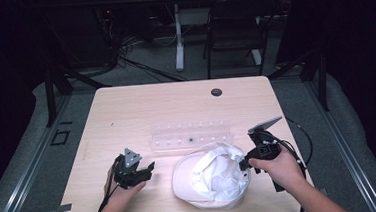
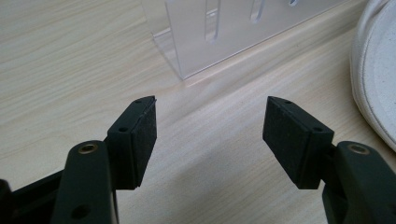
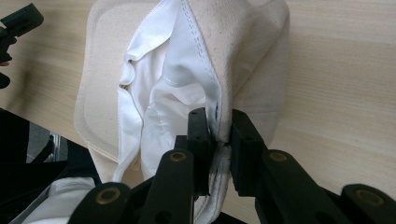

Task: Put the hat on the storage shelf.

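Note:
A cream cap [image 1: 212, 176] lies upside down on the wooden table [image 1: 141, 109], its white lining facing up. My right gripper [image 1: 243, 164] is at the cap's right rim. Its jaws are shut on the cap's edge [image 3: 219, 119], one pad inside on the lining and one outside on the cream cloth. My left gripper [image 1: 150, 170] rests low over the table left of the cap, open, with bare wood between its pads [image 2: 140, 140]. The cap's brim [image 2: 373, 79] lies off to its right.
A clear plastic rack [image 1: 192, 135] with slots stands just behind the cap, and its corner [image 2: 187, 42] is close in front of the left gripper. A cable hole [image 1: 216, 92] sits near the table's far edge. A chair and a desk leg stand beyond the table.

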Motion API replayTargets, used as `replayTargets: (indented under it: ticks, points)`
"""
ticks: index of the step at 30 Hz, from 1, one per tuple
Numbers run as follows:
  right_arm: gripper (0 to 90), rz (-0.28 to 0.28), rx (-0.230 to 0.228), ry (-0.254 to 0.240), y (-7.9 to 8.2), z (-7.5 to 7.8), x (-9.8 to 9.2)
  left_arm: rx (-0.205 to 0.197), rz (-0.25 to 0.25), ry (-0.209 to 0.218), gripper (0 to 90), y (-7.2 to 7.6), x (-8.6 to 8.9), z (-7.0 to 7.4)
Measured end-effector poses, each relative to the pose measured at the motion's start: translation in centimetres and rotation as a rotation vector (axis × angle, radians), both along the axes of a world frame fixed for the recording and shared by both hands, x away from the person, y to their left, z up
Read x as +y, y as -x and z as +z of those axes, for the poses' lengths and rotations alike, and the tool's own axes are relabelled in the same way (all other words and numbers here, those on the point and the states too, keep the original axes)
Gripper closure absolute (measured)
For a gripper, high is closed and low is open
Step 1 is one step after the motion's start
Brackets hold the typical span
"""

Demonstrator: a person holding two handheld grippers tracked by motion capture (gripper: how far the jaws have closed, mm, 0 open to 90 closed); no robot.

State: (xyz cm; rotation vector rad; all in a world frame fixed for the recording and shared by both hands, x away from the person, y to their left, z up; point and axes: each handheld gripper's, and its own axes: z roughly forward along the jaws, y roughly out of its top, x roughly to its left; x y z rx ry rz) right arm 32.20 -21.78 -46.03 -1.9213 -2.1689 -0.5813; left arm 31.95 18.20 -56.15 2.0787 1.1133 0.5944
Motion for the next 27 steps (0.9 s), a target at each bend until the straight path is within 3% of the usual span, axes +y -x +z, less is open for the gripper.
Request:
replayTargets:
  ticks: [2, 8, 11, 17, 21, 27]
  points:
    - [80.8, 0.021, 0.010, 0.013, -0.3, 0.4, 0.0, 0.000, 0.000, 0.000, 35.4, 0.0, 0.0, 0.0]
    - [81.5, -0.007, -0.019, 0.011, -0.6, 1.1, 0.4, 0.000, -0.001, 0.001, 35.4, 0.0, 0.0, 0.0]
    - [81.6, 0.019, -0.008, 0.020, -0.9, 1.5, 0.5, 0.000, -0.001, 0.001, 35.4, 0.0, 0.0, 0.0]
    - [81.7, 0.012, -0.022, 0.039, -1.1, 2.2, 1.0, -0.001, -0.002, -0.001, 35.4, 0.0, 0.0, 0.0]
    - [81.7, 0.007, -0.035, 0.059, -1.4, 3.3, 1.2, 0.000, -0.001, 0.002, 35.4, 0.0, 0.0, 0.0]
    - [81.8, 0.002, -0.024, 0.052, -1.8, 4.4, 1.1, -0.002, -0.004, 0.002, 35.4, 0.0, 0.0, 0.0]
